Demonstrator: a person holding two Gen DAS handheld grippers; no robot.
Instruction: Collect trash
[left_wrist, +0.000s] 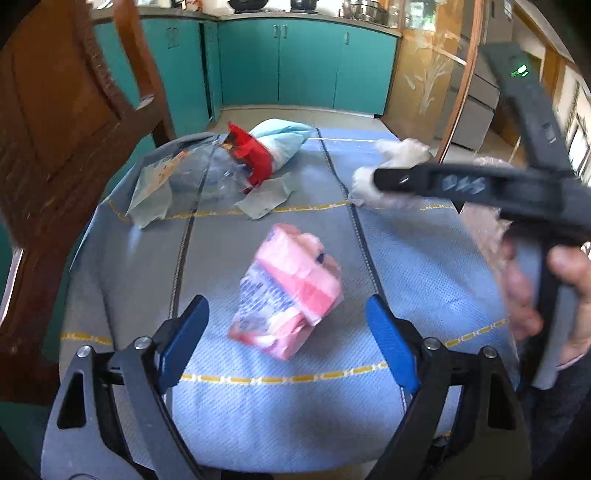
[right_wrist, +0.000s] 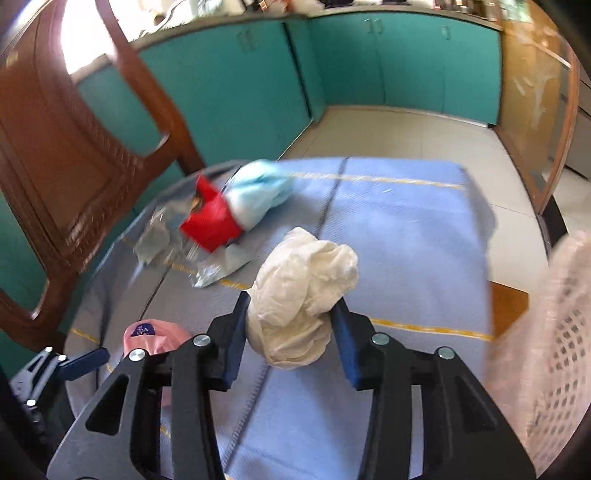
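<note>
My right gripper (right_wrist: 291, 306) is shut on a crumpled white plastic bag (right_wrist: 303, 295) and holds it above the blue tablecloth (right_wrist: 399, 236). In the left wrist view that gripper (left_wrist: 373, 181) crosses from the right with the white bag (left_wrist: 399, 155) at its tip. My left gripper (left_wrist: 286, 314) is open, its blue pads on either side of a pink wrapper (left_wrist: 288, 291) lying on the cloth. The pink wrapper (right_wrist: 155, 334) also shows at lower left in the right wrist view. A red packet (left_wrist: 251, 155), a light blue bag (left_wrist: 280, 140) and clear plastic wrappers (left_wrist: 177, 181) lie at the far left.
A pink perforated basket (right_wrist: 550, 350) stands at the table's right edge. A wooden chair (left_wrist: 55, 147) stands at the left of the table. Teal cabinets (left_wrist: 303, 62) line the far wall. The cloth (left_wrist: 406, 240) covers the tabletop.
</note>
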